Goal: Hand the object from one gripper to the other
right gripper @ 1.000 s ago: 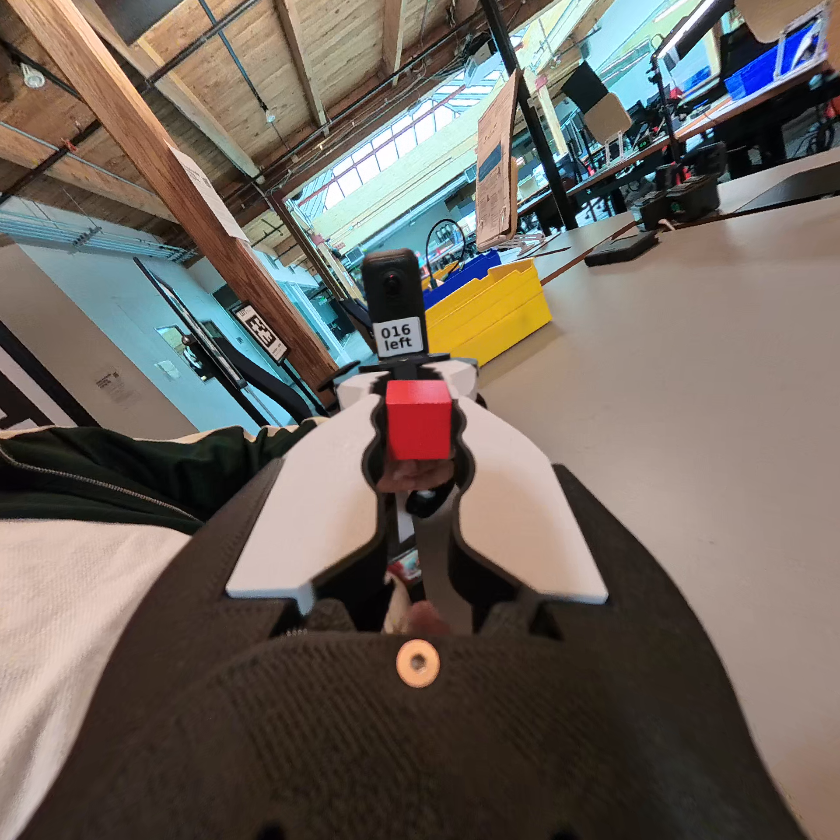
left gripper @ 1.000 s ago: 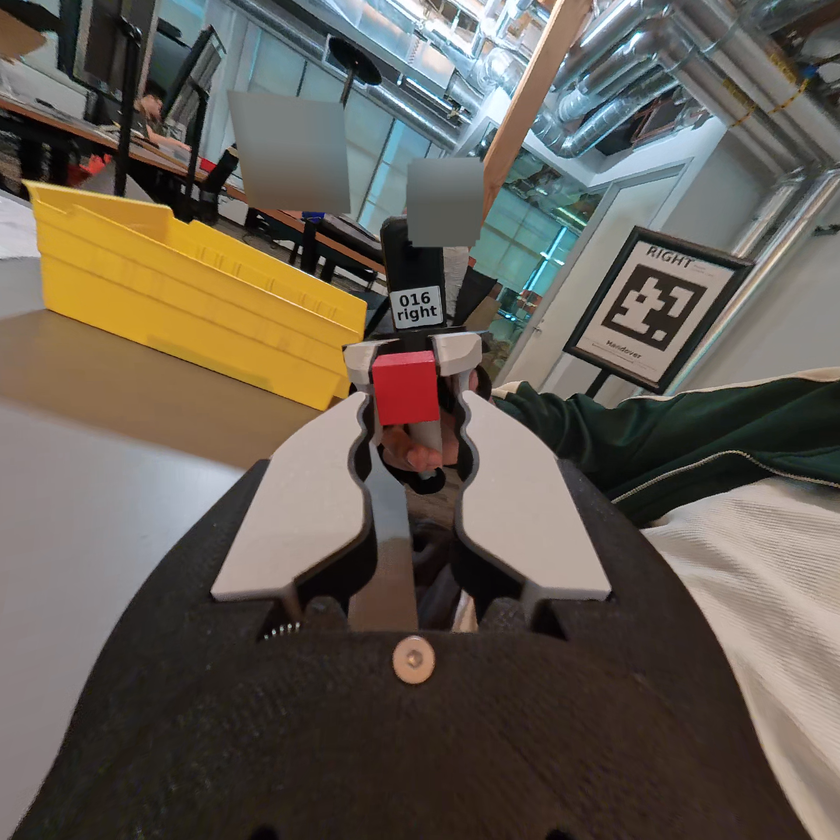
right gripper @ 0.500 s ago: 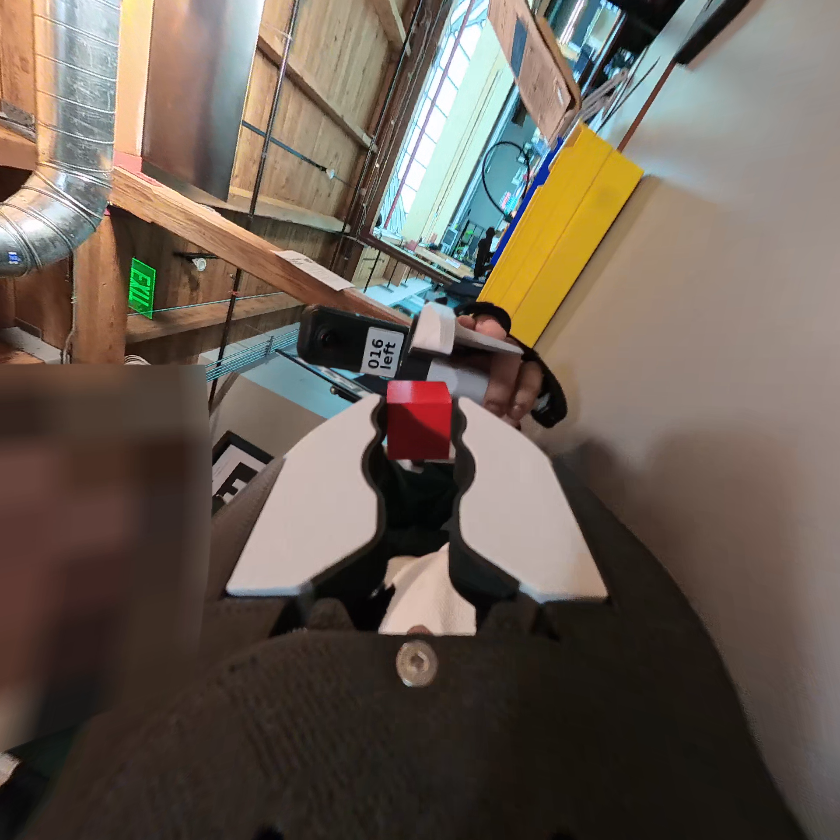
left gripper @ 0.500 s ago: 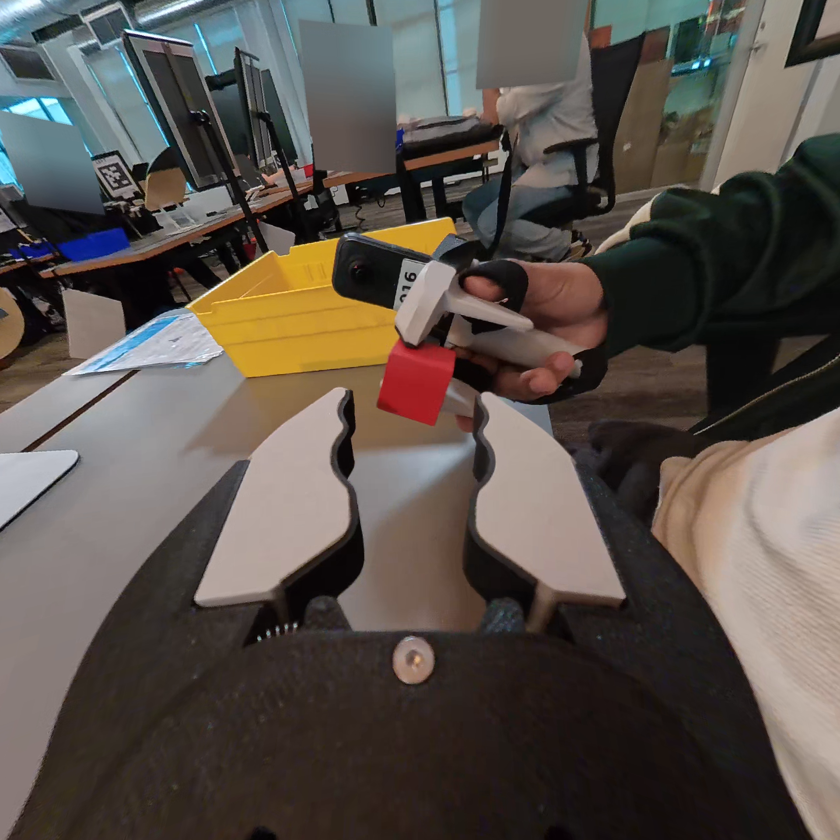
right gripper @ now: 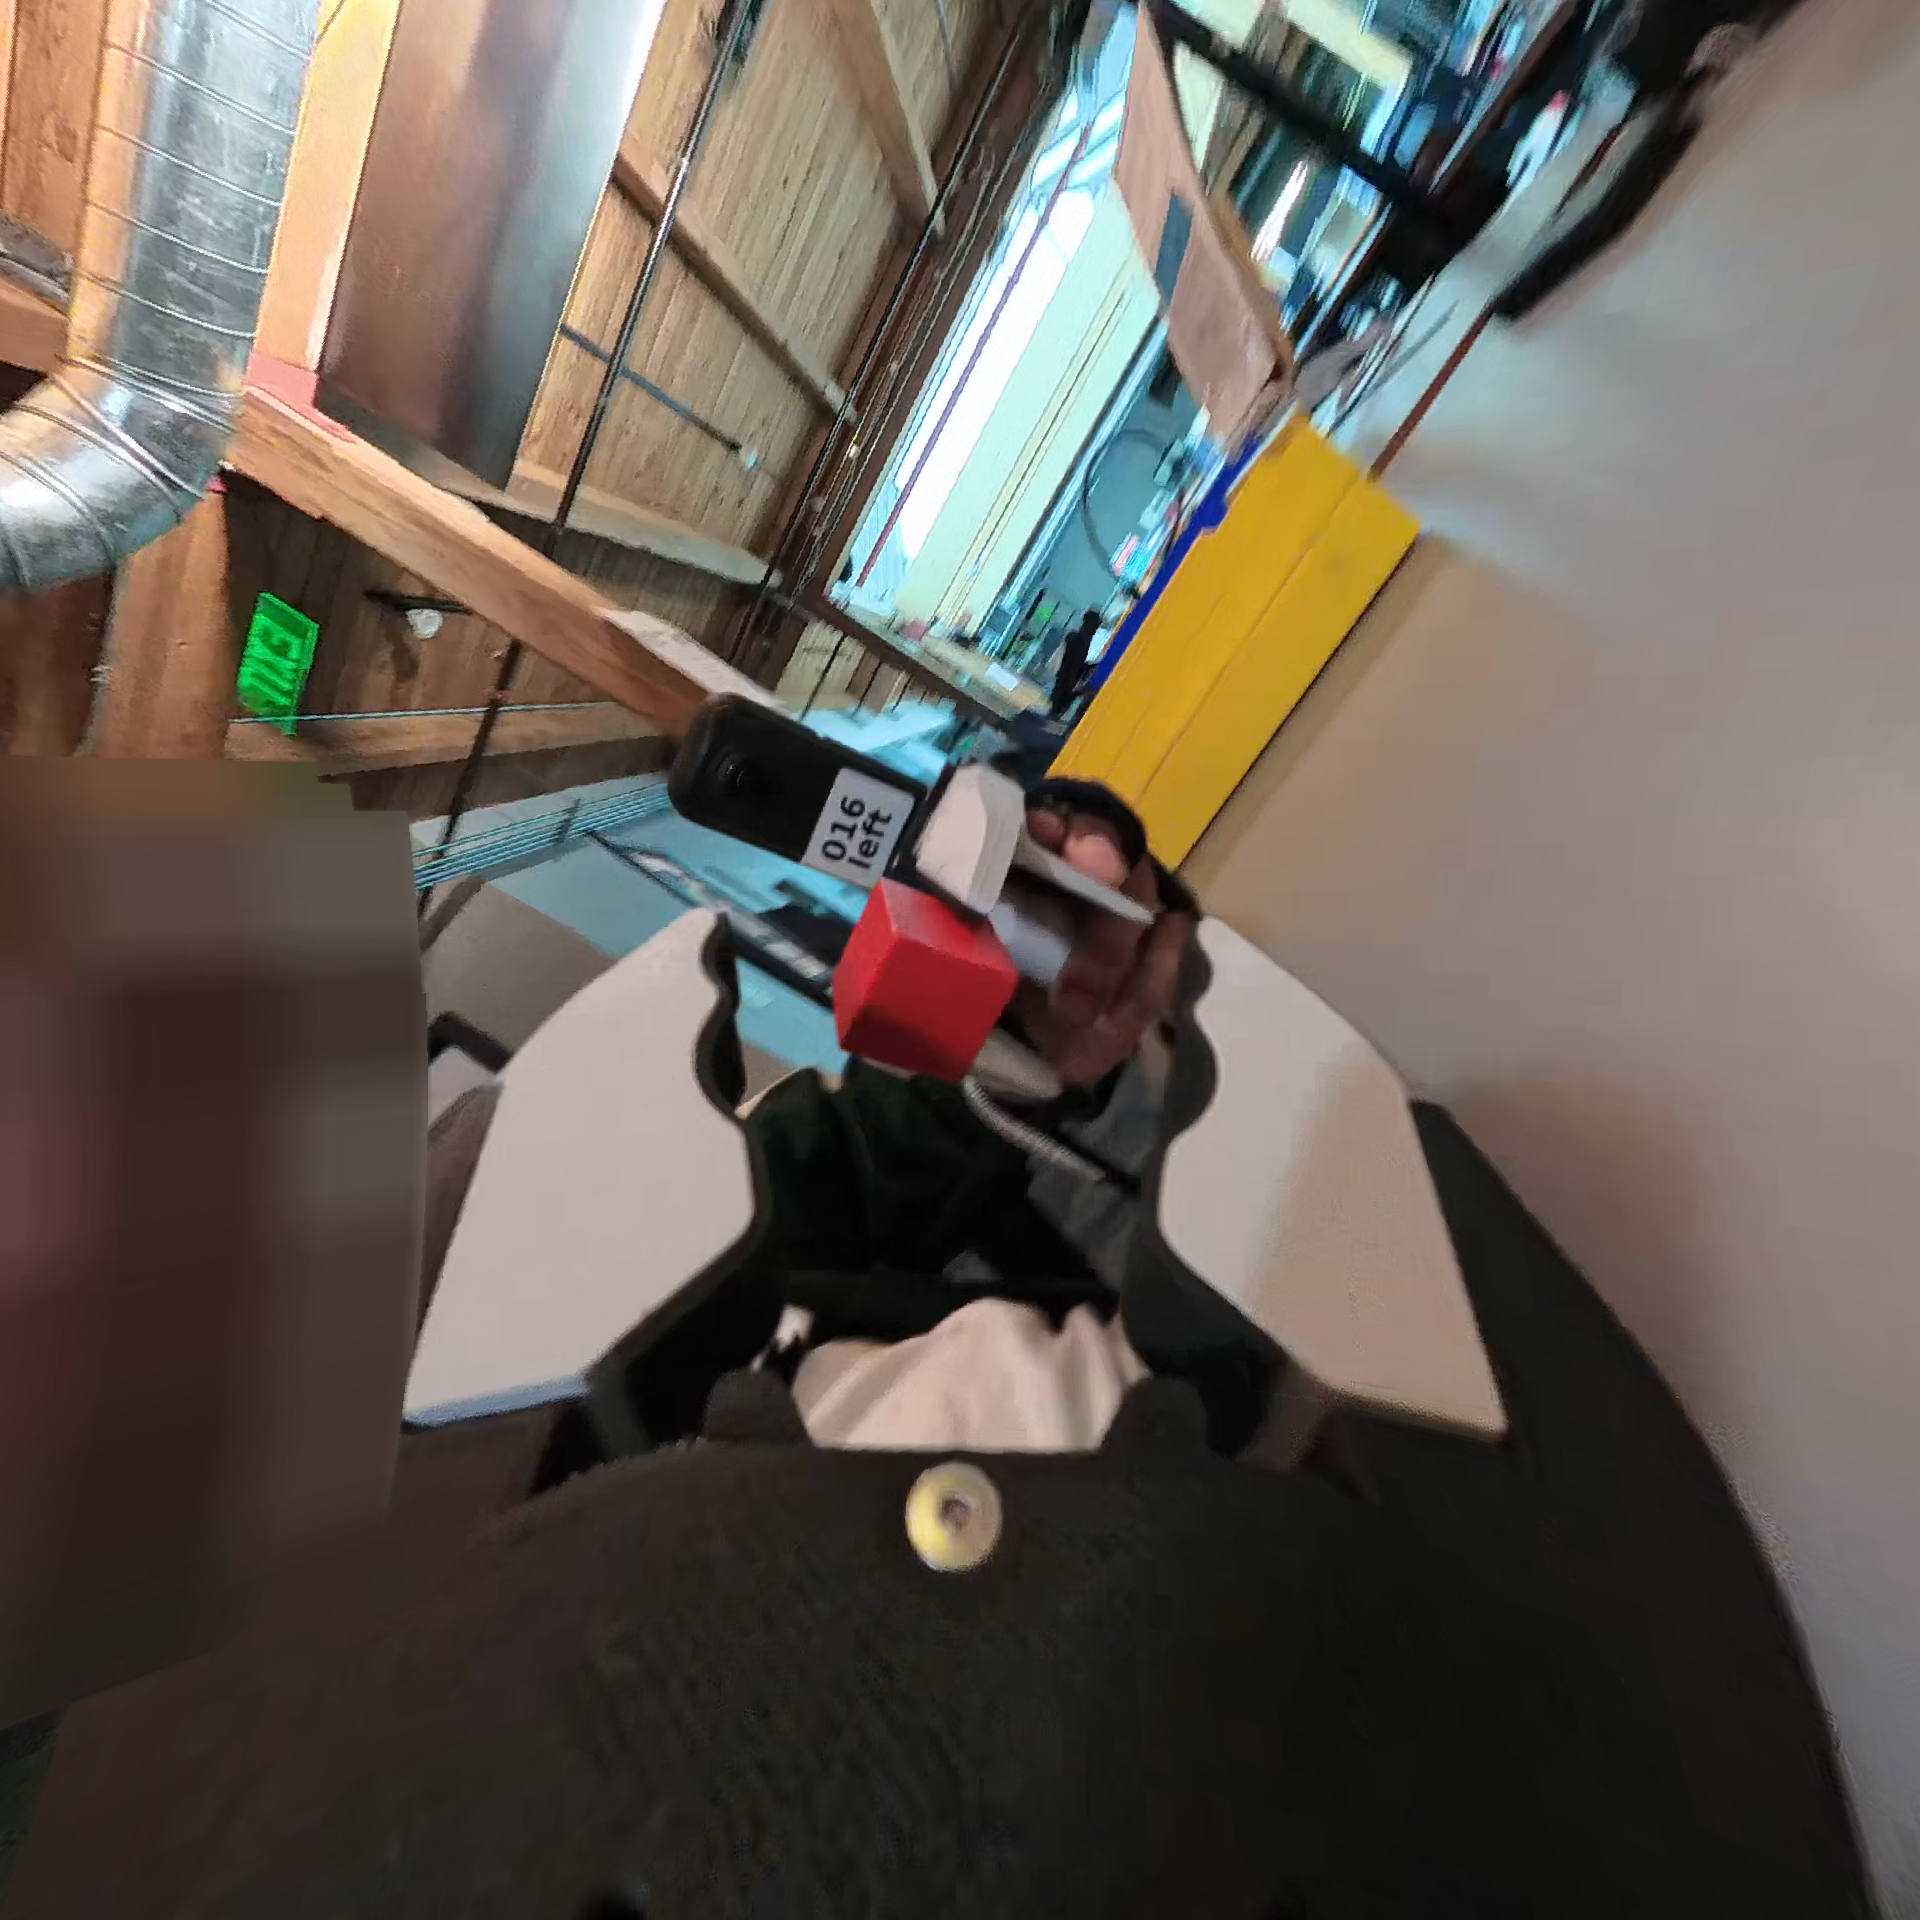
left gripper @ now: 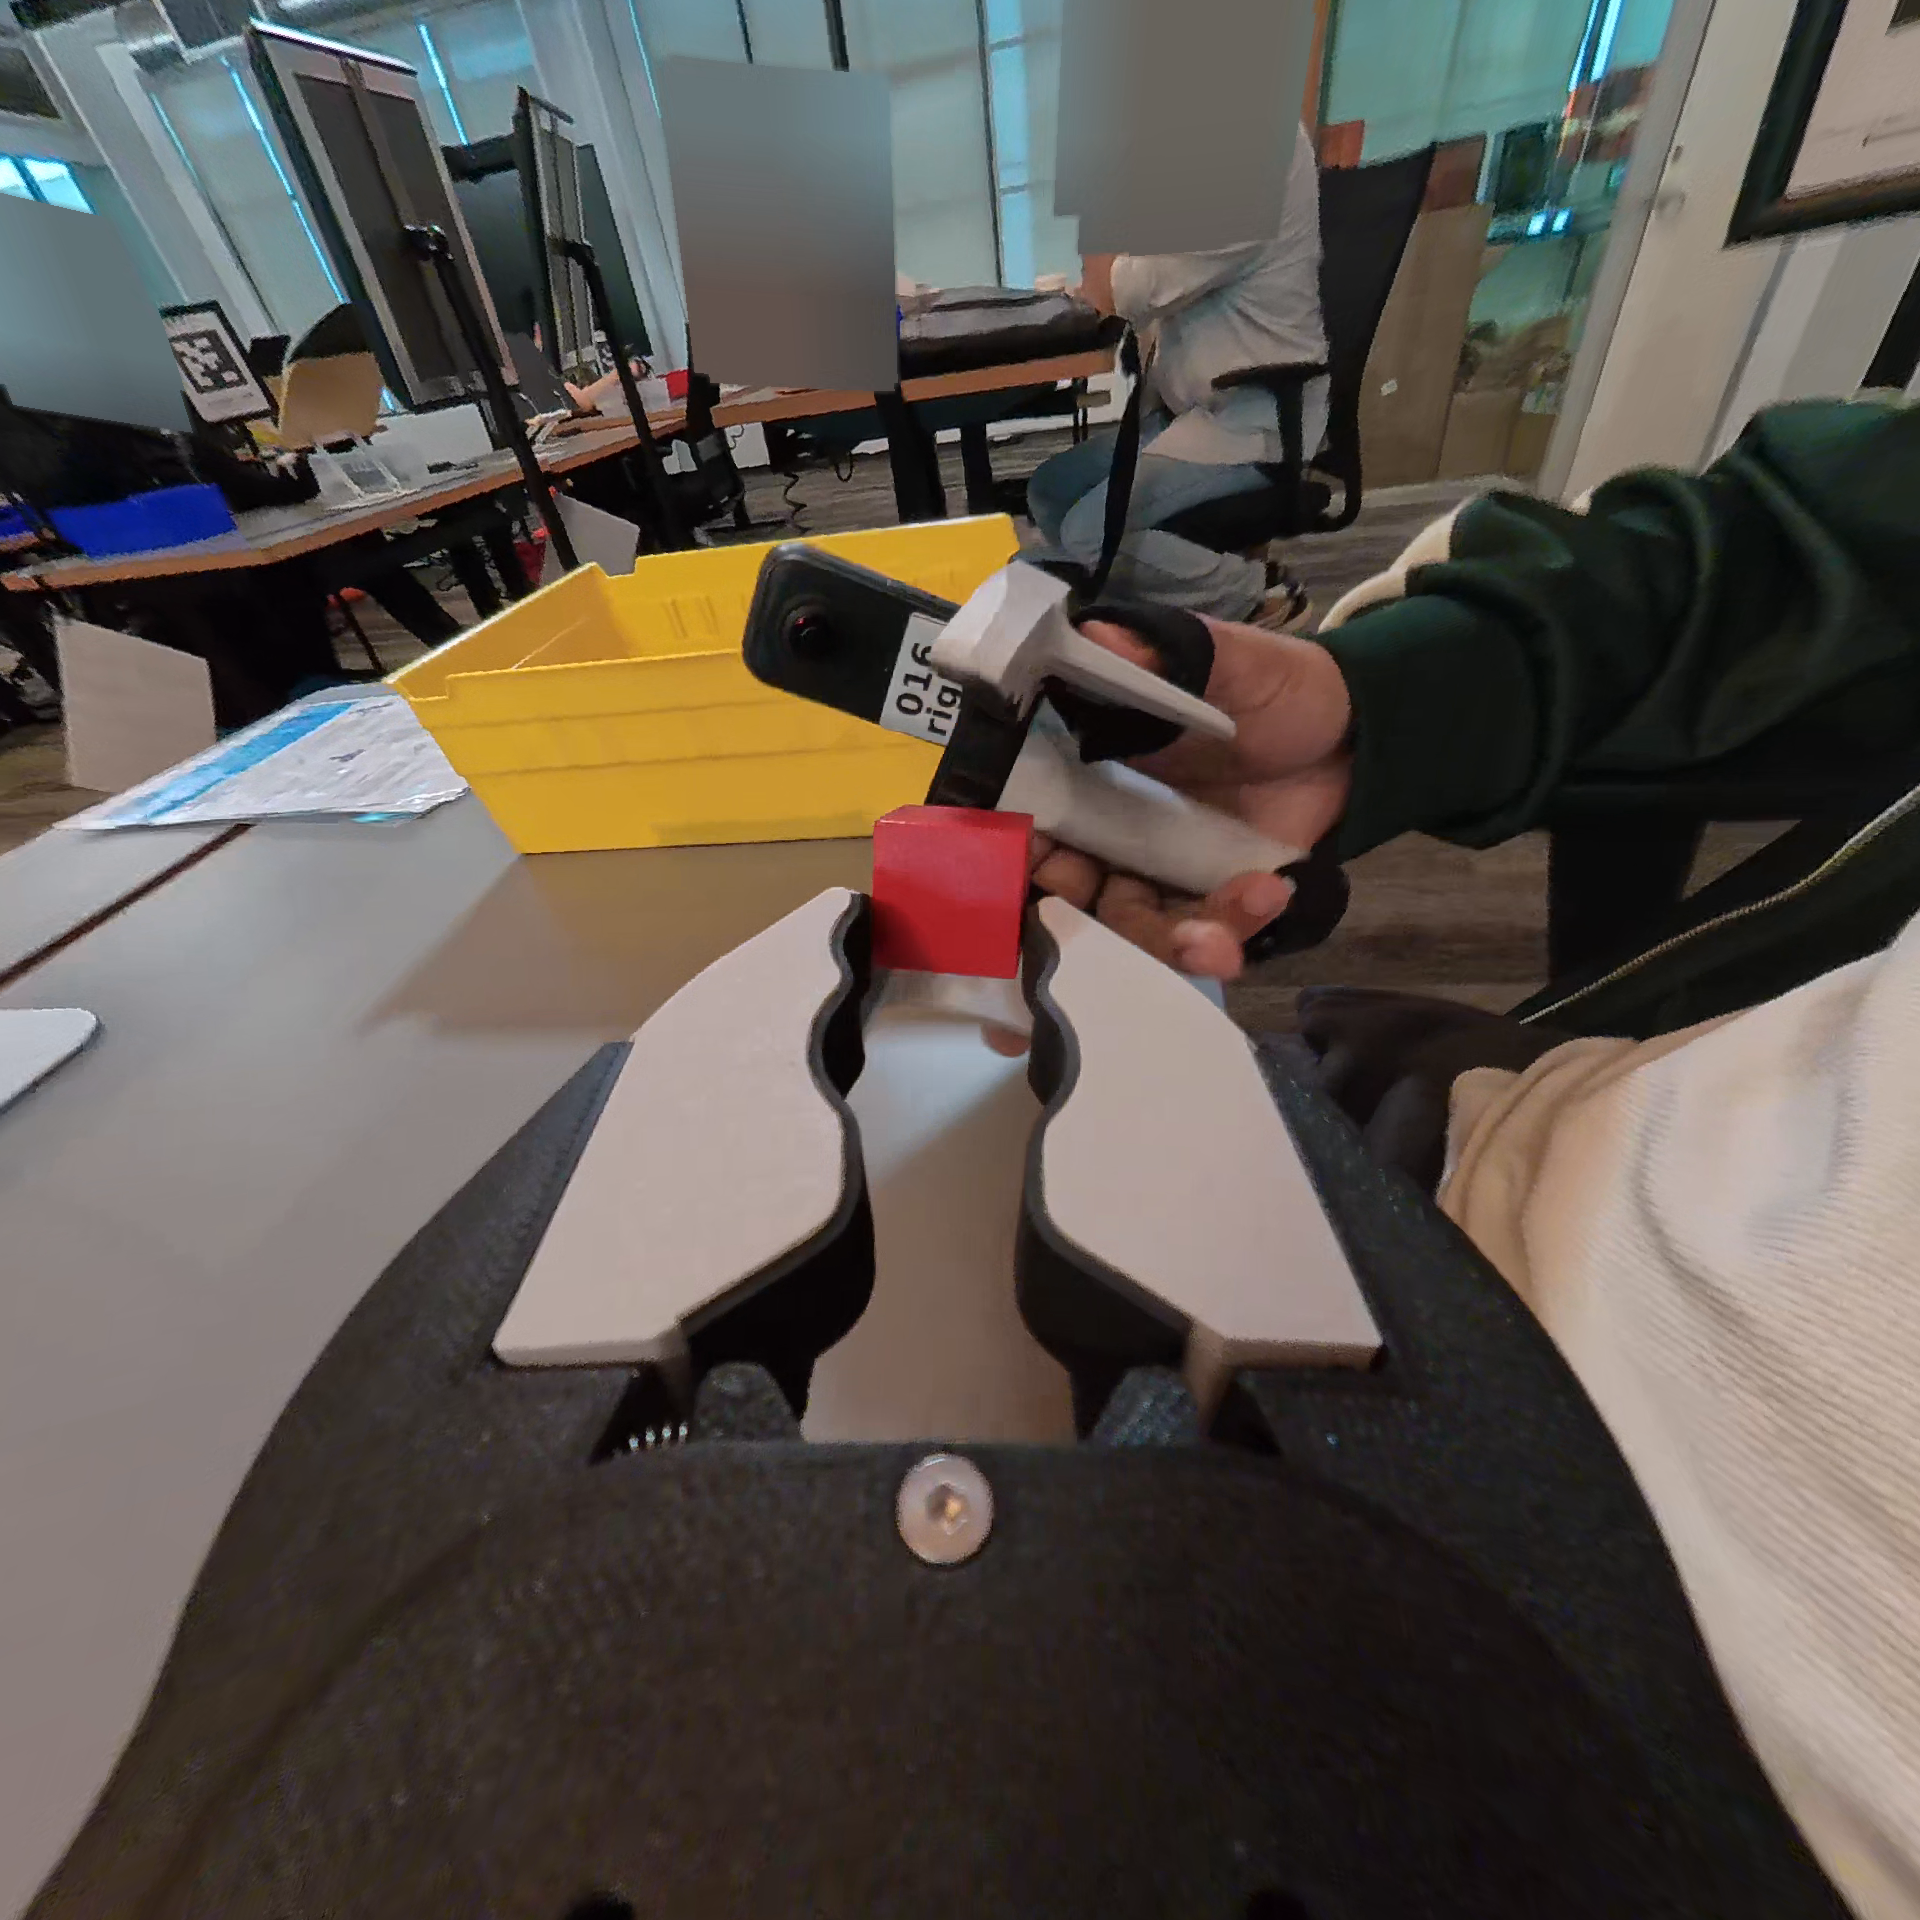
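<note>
Red cube (left gripper: 948,891), one only, plain matte w/ sharp edges, sits pinched at the tips of the left gripper (left gripper: 943,914), held above the table (left gripper: 312,1039); two grippers total; right gripper (right gripper: 961,971) spread wide, nothing in it, cube just ahead of its tips; its hand (left gripper: 1236,769) holds it tilted sideways; one yellow bin (left gripper: 623,717) beyond.

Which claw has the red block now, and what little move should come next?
Probably pull the right claw back, clear of the block. The left claw looks shut on the red block at its tips, while the right claw's jaws stand wide open, gripping nothing. So the block seems to have been handed over.
</note>
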A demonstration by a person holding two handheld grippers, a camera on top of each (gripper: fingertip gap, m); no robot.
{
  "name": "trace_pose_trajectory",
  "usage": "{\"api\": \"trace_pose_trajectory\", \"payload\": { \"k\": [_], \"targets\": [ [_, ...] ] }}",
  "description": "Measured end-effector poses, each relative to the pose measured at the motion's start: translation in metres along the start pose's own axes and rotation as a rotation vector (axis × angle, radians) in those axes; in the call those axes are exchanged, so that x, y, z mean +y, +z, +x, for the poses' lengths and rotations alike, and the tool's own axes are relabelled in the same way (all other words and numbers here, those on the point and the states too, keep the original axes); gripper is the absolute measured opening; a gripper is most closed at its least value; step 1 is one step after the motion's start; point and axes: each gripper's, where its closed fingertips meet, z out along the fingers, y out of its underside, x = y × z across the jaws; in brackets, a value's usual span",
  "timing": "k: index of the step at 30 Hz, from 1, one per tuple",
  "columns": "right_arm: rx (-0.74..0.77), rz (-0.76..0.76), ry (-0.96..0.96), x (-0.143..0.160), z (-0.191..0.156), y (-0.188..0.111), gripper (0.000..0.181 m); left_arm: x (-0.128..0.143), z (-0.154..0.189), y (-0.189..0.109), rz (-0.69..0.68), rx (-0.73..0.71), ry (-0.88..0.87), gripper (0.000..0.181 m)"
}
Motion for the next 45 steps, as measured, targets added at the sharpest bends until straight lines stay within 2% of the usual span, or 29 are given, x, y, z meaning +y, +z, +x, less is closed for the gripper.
{"api": "trace_pose_trajectory", "payload": {
  "k": [1, 5, 9, 12, 19, 23, 25, 32, 35, 38, 41, 43, 45],
  "targets": [
    [0.018, 0.020, -0.049, -0.004, 0.001, -0.002, 0.084, -0.001, -0.001, -0.001, 0.015, 0.009, -0.041, 0.026],
    [0.074, 0.102, -0.298, -0.022, -0.006, -0.009, 0.082, -0.007, -0.009, -0.006, 0.100, 0.047, -0.253, 0.026],
    [0.108, 0.116, -0.534, -0.028, -0.021, -0.014, 0.060, -0.011, -0.016, -0.009, 0.191, 0.083, -0.467, 0.026],
    [0.146, 0.094, -0.641, -0.027, -0.023, -0.016, 0.050, -0.011, -0.016, -0.008, 0.218, 0.098, -0.538, 0.025],
    [0.201, -0.038, -0.799, -0.005, -0.019, -0.003, 0.048, -0.014, -0.009, -0.004, 0.228, 0.105, -0.562, 0.026],
    [0.204, -0.060, -0.850, 0.002, -0.024, 0.002, 0.035, -0.016, -0.005, -0.003, 0.236, 0.108, -0.553, 0.026],
    [0.205, -0.056, -0.862, 0.002, -0.027, 0.002, 0.027, -0.016, -0.001, -0.001, 0.228, 0.113, -0.532, 0.026],
    [0.215, -0.069, -0.850, 0.002, -0.031, 0.002, 0.027, -0.020, 0.001, -0.001, 0.245, 0.109, -0.490, 0.025],
    [0.218, -0.010, -0.940, -0.014, -0.057, -0.005, 0.027, -0.022, 0.001, -0.002, 0.249, 0.120, -0.525, 0.034],
    [0.364, 0.076, -1.124, -0.056, -0.087, -0.034, 0.027, -0.021, 0.002, -0.004, 0.229, 0.158, -0.603, 0.035],
    [0.681, 0.168, -1.243, -0.108, -0.092, -0.095, 0.027, -0.019, 0.000, -0.006, 0.227, 0.158, -0.627, 0.035],
    [0.871, 0.227, -1.213, -0.136, -0.083, -0.140, 0.027, -0.019, 0.000, -0.006, 0.228, 0.160, -0.633, 0.036],
    [0.976, 0.267, -1.105, -0.151, -0.065, -0.176, 0.027, -0.017, 0.001, -0.004, 0.215, 0.161, -0.628, 0.036]
  ]
}}
